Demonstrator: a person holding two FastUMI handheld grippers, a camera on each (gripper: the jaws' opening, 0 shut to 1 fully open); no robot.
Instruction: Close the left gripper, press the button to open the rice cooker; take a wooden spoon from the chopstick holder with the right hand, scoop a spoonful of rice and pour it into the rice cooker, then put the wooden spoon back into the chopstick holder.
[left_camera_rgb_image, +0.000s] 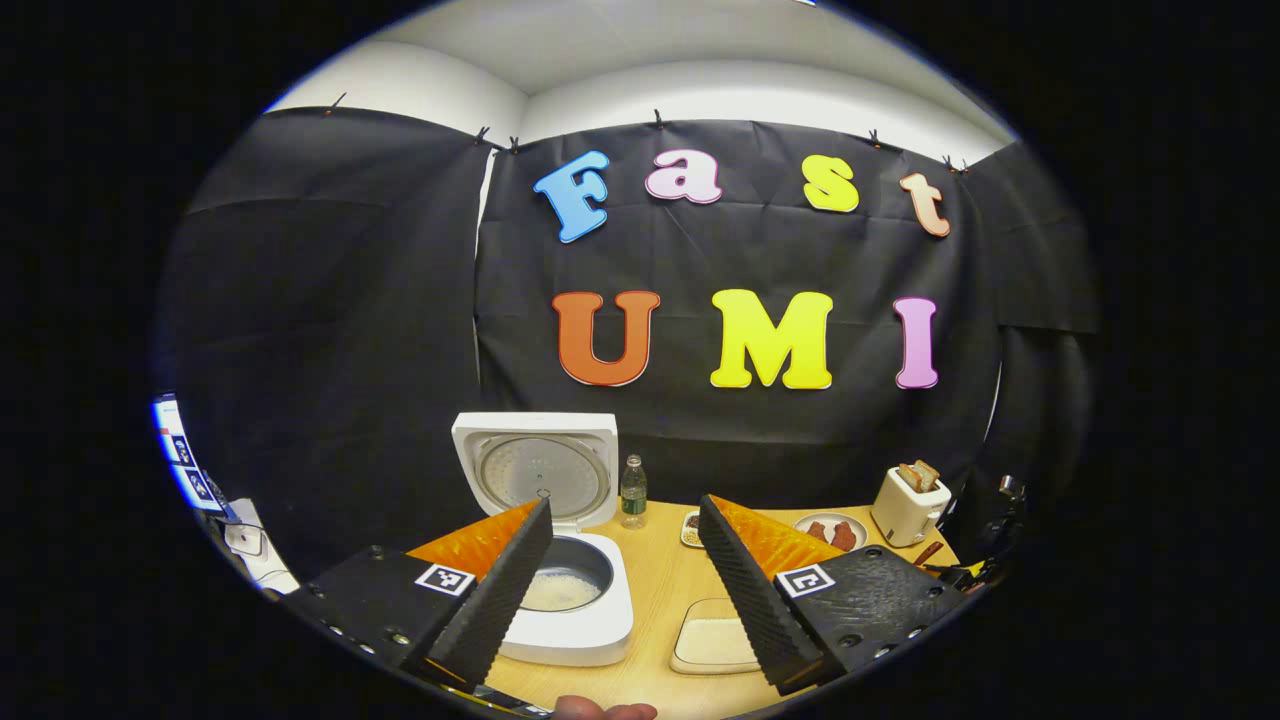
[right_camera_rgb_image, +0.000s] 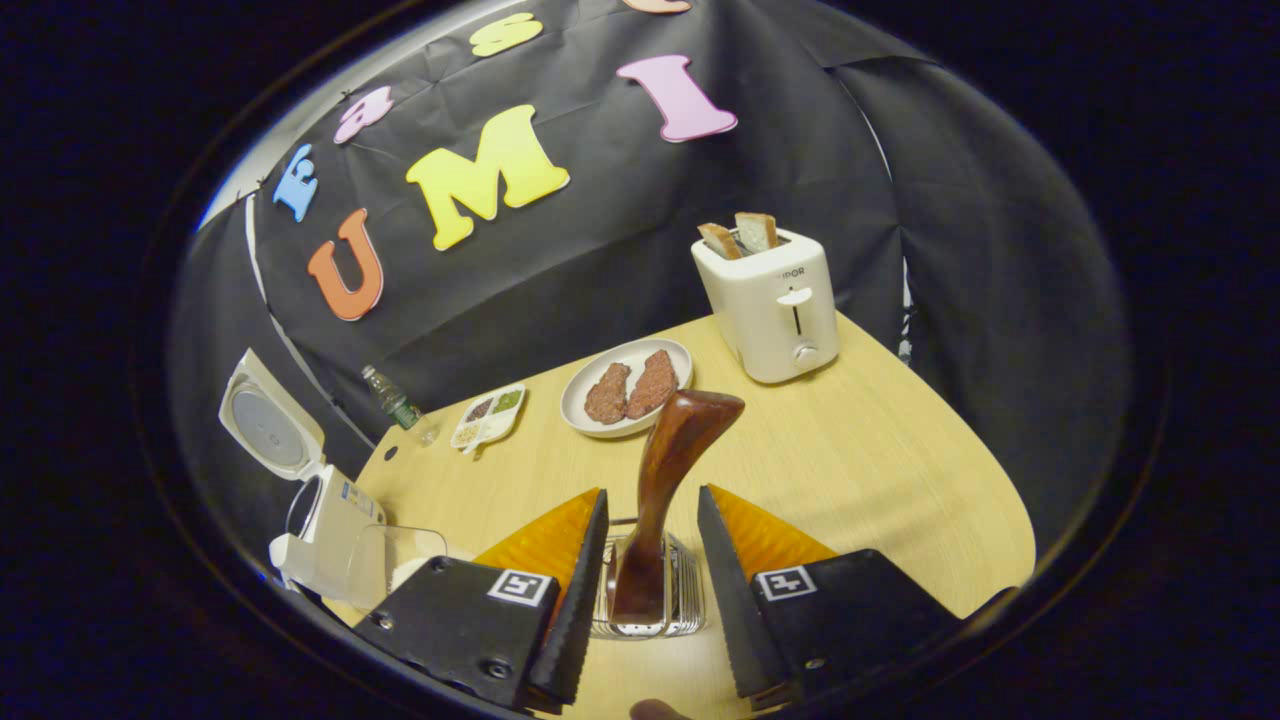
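A: Left gripper view first. What's there?

B: The cooker (left_camera_rgb_image: 565, 590) sits low and centre-left, lid up, with some rice in the pot. The left gripper (left_camera_rgb_image: 625, 560) hovers above the table (left_camera_rgb_image: 660, 570) with its jaws wide apart and nothing between them. A tray (left_camera_rgb_image: 715, 638) of rice lies at lower centre, just right of the cooker. A bottle (left_camera_rgb_image: 633, 490) stands behind, and a toaster (left_camera_rgb_image: 908, 505) at far right.

A: And the right gripper view?

B: The right gripper (right_camera_rgb_image: 652, 560) points down at the holder (right_camera_rgb_image: 685, 590), bottom centre. The spoon (right_camera_rgb_image: 665, 480) stands in it, handle tilting up and to the right. The jaws are open on either side of the spoon; neither seems to touch it. A plate (right_camera_rgb_image: 628, 385) lies beyond, and the cooker is at the left edge.

A: Which step, then?

B: My guess is the spoon going back into the holder, since rice is already in the pot, though it could equally be the pick-up. If it is the return, the hand need only lift straight up, clear of the handle
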